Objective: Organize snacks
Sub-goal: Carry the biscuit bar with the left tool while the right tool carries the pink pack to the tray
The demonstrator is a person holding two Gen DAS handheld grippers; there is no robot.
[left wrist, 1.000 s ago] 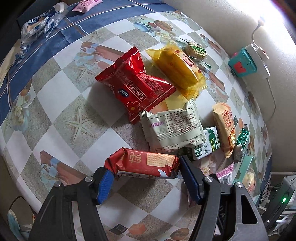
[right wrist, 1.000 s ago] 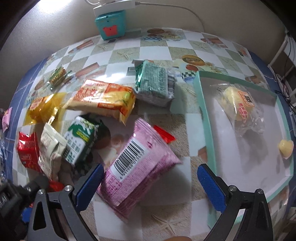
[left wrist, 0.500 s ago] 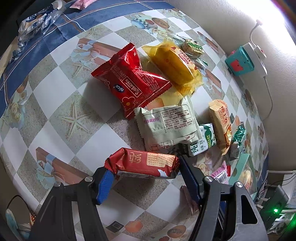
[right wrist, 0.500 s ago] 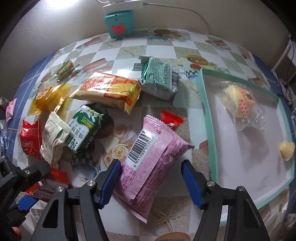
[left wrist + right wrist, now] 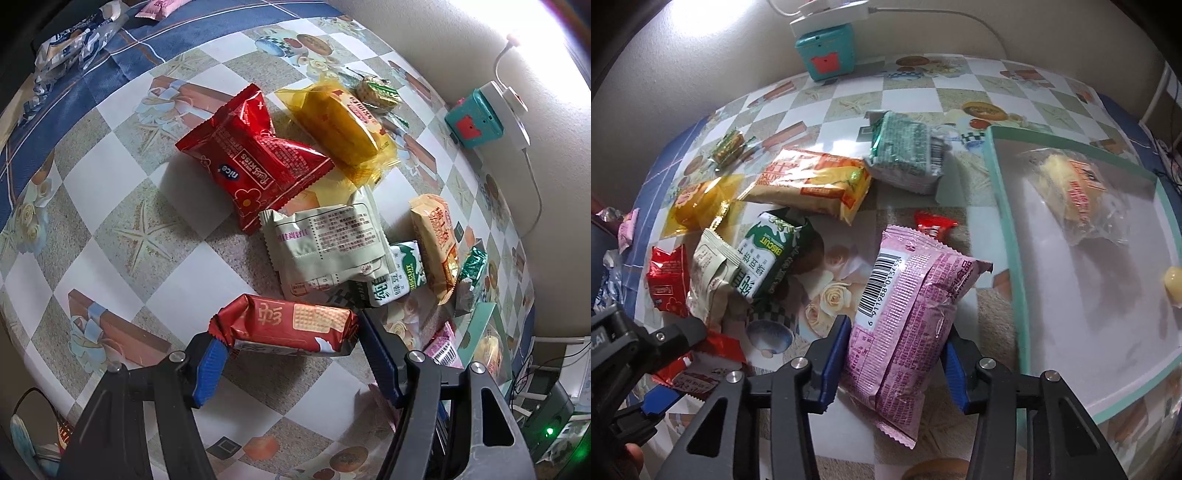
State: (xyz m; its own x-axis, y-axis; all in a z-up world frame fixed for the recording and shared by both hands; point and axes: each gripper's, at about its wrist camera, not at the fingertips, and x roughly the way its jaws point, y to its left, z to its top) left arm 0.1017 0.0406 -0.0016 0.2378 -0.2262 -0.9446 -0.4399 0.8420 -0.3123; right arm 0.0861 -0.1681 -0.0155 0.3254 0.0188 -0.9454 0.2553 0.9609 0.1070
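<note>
1. Green-white biscuit pack [image 5: 400, 275]: left part hidden under the pale green packet [image 5: 327, 245] in the left wrist view.
2. Pink packet [image 5: 443, 349]: mostly blocked by the left gripper [image 5: 291, 363] there; only a barcode corner shows.
3. Teal tray [image 5: 1008, 258]: right side cut off by the right wrist frame edge.
4. Small yellow item [image 5: 1174, 282] in the tray: cropped, can't tell what it is.
5. Small red wrapper [image 5: 932, 226]: partly under the pink packet, print unreadable.
6. Silver-blue wrappers [image 5: 70, 44], table's far corner: blurred, unidentifiable.
</note>
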